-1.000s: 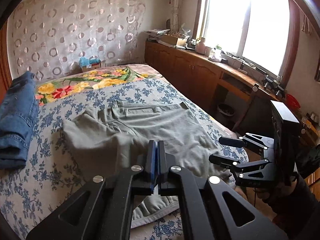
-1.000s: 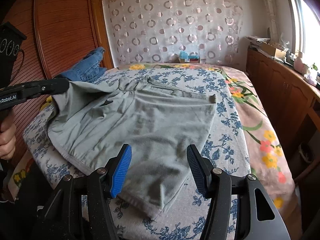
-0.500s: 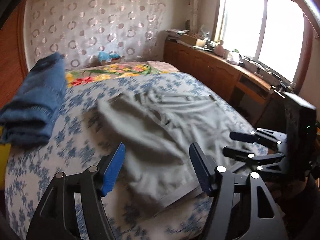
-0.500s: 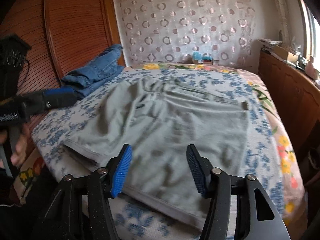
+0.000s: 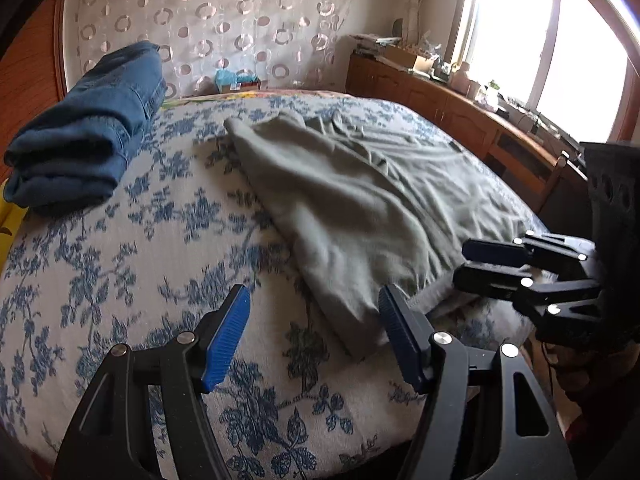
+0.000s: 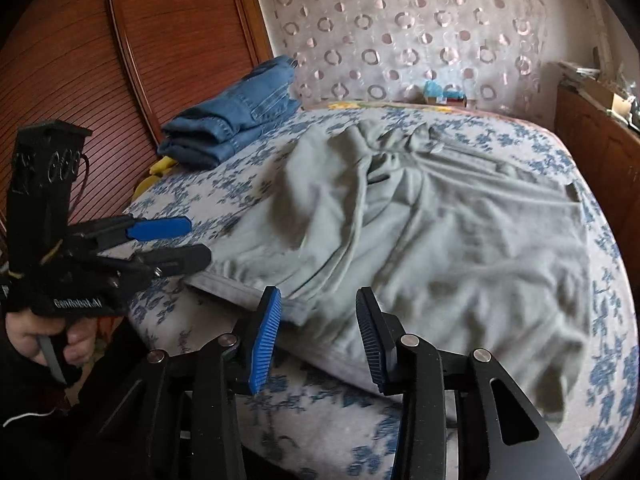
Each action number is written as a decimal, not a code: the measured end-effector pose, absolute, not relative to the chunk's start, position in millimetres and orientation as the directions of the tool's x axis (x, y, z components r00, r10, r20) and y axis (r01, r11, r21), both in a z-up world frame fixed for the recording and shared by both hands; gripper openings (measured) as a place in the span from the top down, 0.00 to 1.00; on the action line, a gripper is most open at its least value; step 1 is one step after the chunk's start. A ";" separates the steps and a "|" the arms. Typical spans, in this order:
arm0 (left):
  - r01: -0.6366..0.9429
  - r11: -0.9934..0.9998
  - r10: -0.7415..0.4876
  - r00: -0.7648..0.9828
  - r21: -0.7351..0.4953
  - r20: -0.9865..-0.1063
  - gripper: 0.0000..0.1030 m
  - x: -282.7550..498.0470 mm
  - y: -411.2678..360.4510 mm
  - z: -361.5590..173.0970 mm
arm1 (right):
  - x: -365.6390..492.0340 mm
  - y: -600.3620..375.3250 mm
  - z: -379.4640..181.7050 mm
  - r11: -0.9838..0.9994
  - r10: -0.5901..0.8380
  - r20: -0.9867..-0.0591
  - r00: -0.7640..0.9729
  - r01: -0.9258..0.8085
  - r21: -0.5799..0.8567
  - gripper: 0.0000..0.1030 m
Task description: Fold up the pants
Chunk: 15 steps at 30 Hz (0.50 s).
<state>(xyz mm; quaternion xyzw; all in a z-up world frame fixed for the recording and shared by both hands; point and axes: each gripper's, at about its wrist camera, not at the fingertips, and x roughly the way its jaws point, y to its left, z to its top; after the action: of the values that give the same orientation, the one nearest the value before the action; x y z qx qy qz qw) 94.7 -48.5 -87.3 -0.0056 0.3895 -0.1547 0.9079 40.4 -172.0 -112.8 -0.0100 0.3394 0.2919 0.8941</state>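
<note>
Grey-green pants (image 5: 360,196) lie folded and rumpled on the blue-flowered bed cover (image 5: 160,248), their near edge at the bed's front; they also show in the right wrist view (image 6: 440,232). My left gripper (image 5: 314,336) is open and empty, low over the bed just left of the pants' near corner. My right gripper (image 6: 318,332) is open and empty, over the pants' near hem. Each gripper shows in the other's view: the right one (image 5: 492,266) at the pants' right edge, the left one (image 6: 172,244) by their left edge.
Folded blue jeans (image 5: 88,136) sit at the bed's far left, against a wooden headboard (image 6: 160,60). A wooden cabinet (image 5: 460,120) with clutter runs under the window on the right. A patterned curtain (image 6: 420,32) hangs behind the bed.
My left gripper opened and let go of the pants, then dropped low to the left of them. The pants settled flat on the bed. Both grippers moved closer to the near hem.
</note>
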 end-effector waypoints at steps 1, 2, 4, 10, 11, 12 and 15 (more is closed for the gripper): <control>0.276 0.953 -0.280 0.647 -0.124 -0.709 0.34 93.8 -49.2 -89.9 | 40.9 -171.6 -113.0 0.828 0.519 -0.615 0.594 -0.529 0.187 0.61; 0.275 0.954 -0.276 0.645 -0.120 -0.713 0.34 93.2 -50.1 -92.1 | 41.6 -167.9 -114.4 0.825 0.524 -0.617 0.587 -0.530 0.196 0.61; 0.275 0.952 -0.284 0.642 -0.132 -0.712 0.34 91.7 -50.1 -95.0 | 43.1 -162.8 -116.9 0.822 0.527 -0.623 0.578 -0.532 0.202 0.61; 0.273 0.953 -0.285 0.647 -0.134 -0.707 0.34 90.3 -49.9 -94.5 | 47.8 -152.3 -118.2 0.817 0.532 -0.626 0.570 -0.540 0.203 0.73; 0.272 0.953 -0.285 0.648 -0.135 -0.706 0.34 90.7 -49.6 -94.5 | 46.7 -152.1 -117.0 0.813 0.538 -0.623 0.568 -0.545 0.205 0.80; 0.271 0.953 -0.287 0.649 -0.139 -0.705 0.34 90.1 -49.4 -93.7 | 45.7 -152.5 -115.9 0.815 0.536 -0.619 0.575 -0.544 0.200 0.82; 0.269 0.951 -0.297 0.663 -0.151 -0.687 0.34 88.8 -49.1 -88.0 | 40.9 -156.2 -111.0 0.815 0.539 -0.592 0.599 -0.547 0.189 0.92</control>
<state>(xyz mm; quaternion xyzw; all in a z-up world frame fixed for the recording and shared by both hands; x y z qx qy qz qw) 88.8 -49.1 -88.0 -0.0181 0.3800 -0.1553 0.9117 40.9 -156.2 -111.0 -0.0061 0.3287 0.3038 0.8942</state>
